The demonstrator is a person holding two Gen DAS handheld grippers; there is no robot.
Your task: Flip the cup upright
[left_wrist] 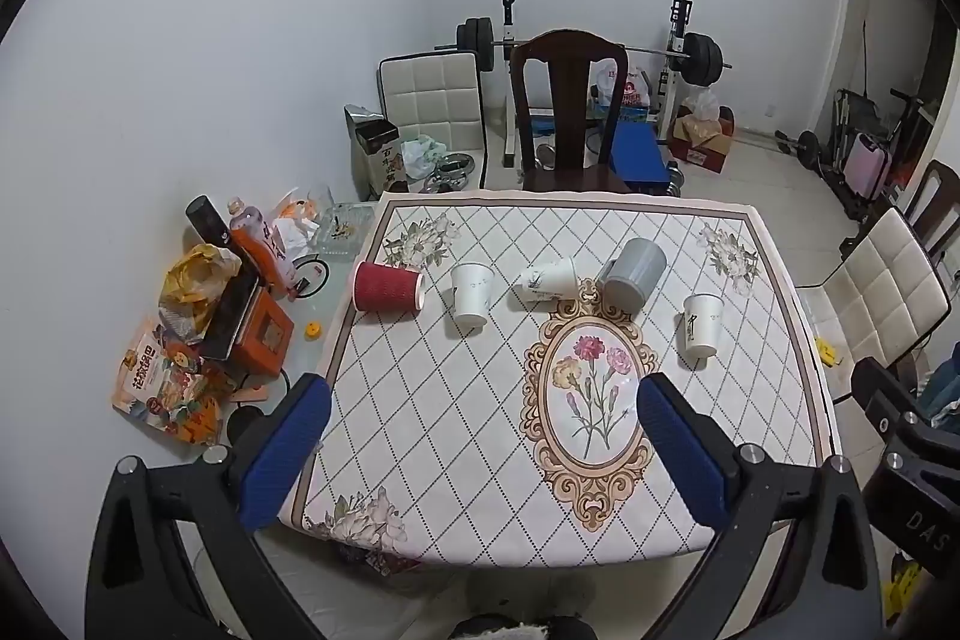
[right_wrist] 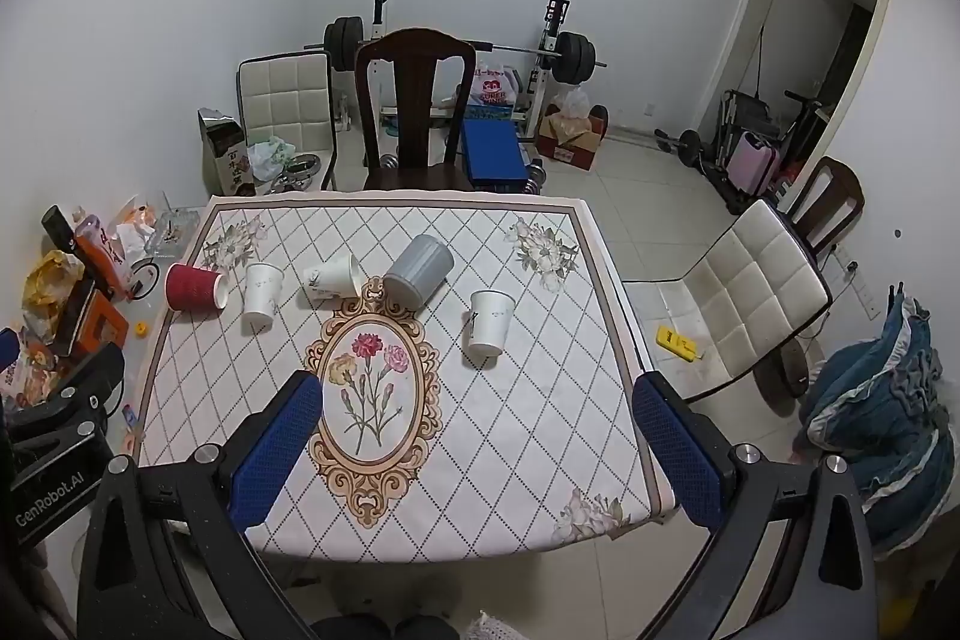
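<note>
Grey mug [right_wrist: 419, 269] prob. on side

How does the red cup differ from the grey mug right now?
The red cup is ribbed paper with no handle, at the cloth's left edge; the grey mug is larger, has a handle, and sits near the middle. Both lie tipped over on the tablecloth, neither gripped.

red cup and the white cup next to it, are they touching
Apart. The left wrist view shows a strip of tablecloth between the red cup, lying on its side, and the white cup; the right wrist view shows the same gap.
</note>
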